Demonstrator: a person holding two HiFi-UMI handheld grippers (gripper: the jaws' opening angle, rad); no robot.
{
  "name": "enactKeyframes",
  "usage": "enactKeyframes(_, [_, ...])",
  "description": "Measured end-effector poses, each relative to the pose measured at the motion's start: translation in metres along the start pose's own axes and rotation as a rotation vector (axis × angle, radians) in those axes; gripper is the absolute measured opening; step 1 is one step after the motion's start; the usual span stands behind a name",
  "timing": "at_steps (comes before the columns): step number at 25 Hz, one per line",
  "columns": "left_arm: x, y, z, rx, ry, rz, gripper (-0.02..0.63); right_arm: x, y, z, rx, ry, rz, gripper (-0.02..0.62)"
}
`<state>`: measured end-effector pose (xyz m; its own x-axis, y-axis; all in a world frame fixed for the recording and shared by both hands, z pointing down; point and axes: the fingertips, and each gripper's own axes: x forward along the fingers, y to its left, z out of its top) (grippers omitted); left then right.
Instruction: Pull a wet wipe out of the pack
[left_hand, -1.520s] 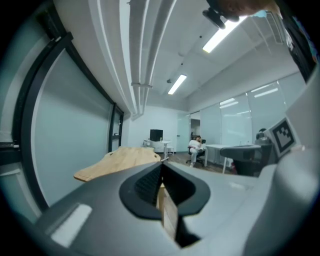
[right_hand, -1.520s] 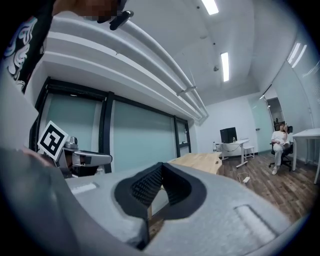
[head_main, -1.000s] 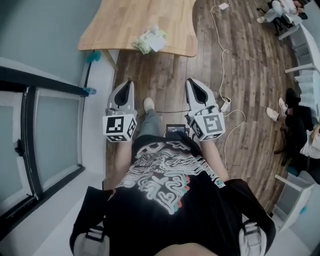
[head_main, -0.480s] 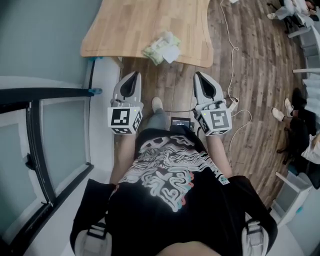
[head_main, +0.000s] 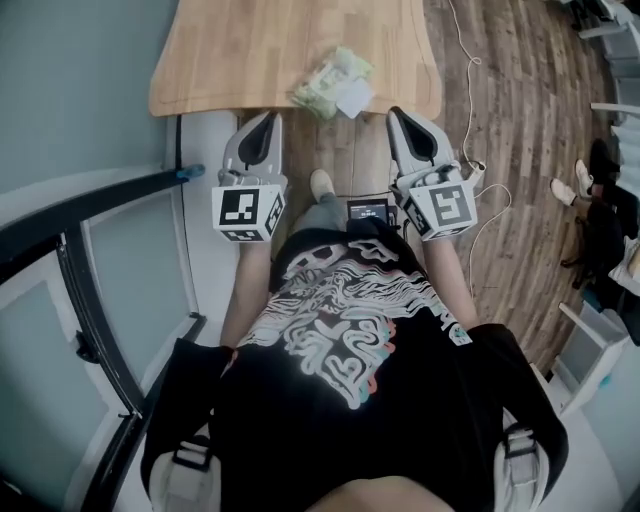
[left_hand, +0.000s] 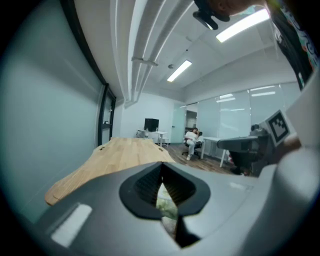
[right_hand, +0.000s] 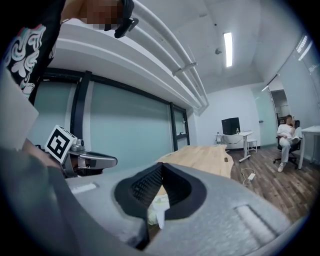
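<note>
Approach step, nothing pulled yet: we hold left claw (head_main: 268, 118) and right claw (head_main: 395, 112) with jaws together and empty, wipe pack (head_main: 333, 84) on the table (head_main: 250, 50) just ahead between them; next, we judge, reach in and part one.

pale green pack (head_main: 333, 84), light wood table (head_main: 250, 50)

Black T-shirt (head_main: 340, 400) printed with white swirls — grey left tool (head_main: 266, 120) and right tool (head_main: 400, 115) carry black-and-white marker cubes (head_main: 248, 212).
</note>
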<state>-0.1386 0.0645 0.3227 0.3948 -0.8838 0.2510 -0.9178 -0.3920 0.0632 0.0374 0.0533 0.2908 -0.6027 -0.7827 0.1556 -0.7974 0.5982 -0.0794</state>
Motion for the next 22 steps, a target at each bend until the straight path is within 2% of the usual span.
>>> enactKeyframes(5, [0.024,0.013,-0.002,0.023,0.011,-0.071,-0.014,0.020,-0.006,0.006,0.026,-0.027,-0.027,0.000])
enactKeyframes(8, [0.036,0.023,0.001,0.026,0.007,-0.083,-0.014,0.031,-0.010,0.007,0.044,-0.021,-0.039,-0.002])
enactKeyframes(13, [0.050,0.032,-0.002,0.022,0.009,-0.111,-0.014,0.048,-0.008,0.010,0.125,-0.020,0.010,-0.002])
enactKeyframes(17, [0.062,0.034,-0.009,0.009,0.022,-0.127,-0.014,0.054,-0.014,0.007,0.078,-0.001,-0.026,-0.002])
enactKeyframes(22, [0.075,0.024,-0.012,0.019,0.034,-0.153,-0.014,0.048,-0.028,0.001,0.073,0.017,-0.075,-0.002])
